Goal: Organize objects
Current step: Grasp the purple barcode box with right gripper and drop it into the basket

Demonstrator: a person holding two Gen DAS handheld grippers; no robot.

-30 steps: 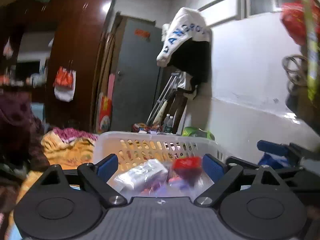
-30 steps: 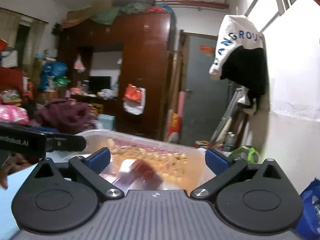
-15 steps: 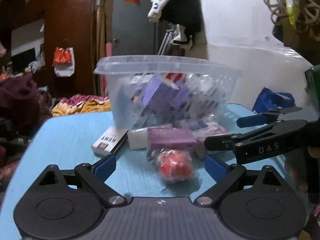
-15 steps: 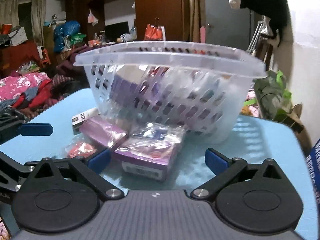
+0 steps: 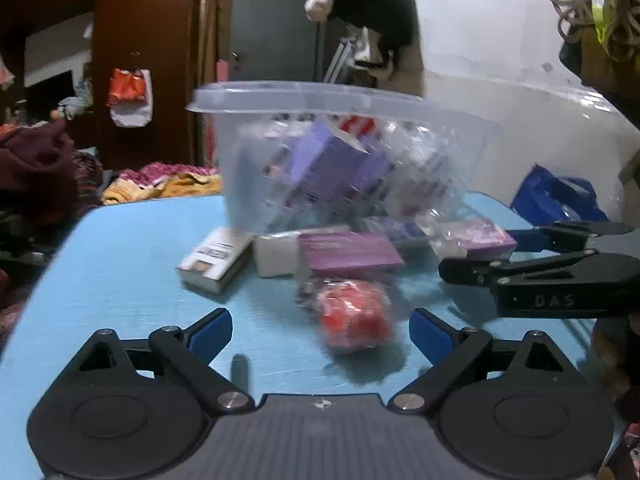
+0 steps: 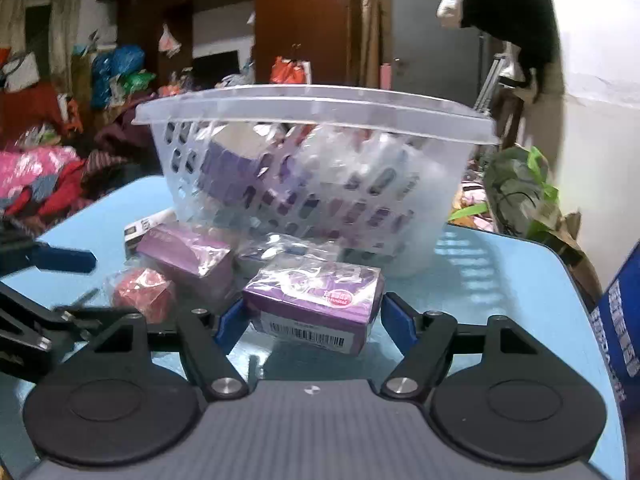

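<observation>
A clear perforated basket [image 5: 344,100] [image 6: 312,108] holding purple boxes stands on the blue table [image 5: 120,264]. In front of it lie a white carton [image 5: 214,258], a purple box [image 5: 348,254], and a red wrapped item [image 5: 354,314] [image 6: 142,290]. My left gripper [image 5: 320,330] is open, with the red item between its fingertips. My right gripper [image 6: 314,320] has its jaws around a wrapped purple box [image 6: 316,300]; I cannot tell if they grip it. It also shows in the left wrist view [image 5: 520,256].
A blue bag [image 5: 556,200] and a white wall stand at the right. A green plastic bag [image 6: 516,184] lies past the table's far right corner. Piles of clothes [image 6: 44,180] and a wooden wardrobe [image 5: 140,52] are at the left and back.
Both grippers came down from above the basket to table level in front of it. The right jaws narrowed around the wrapped purple box. The left gripper moved closer to the red item.
</observation>
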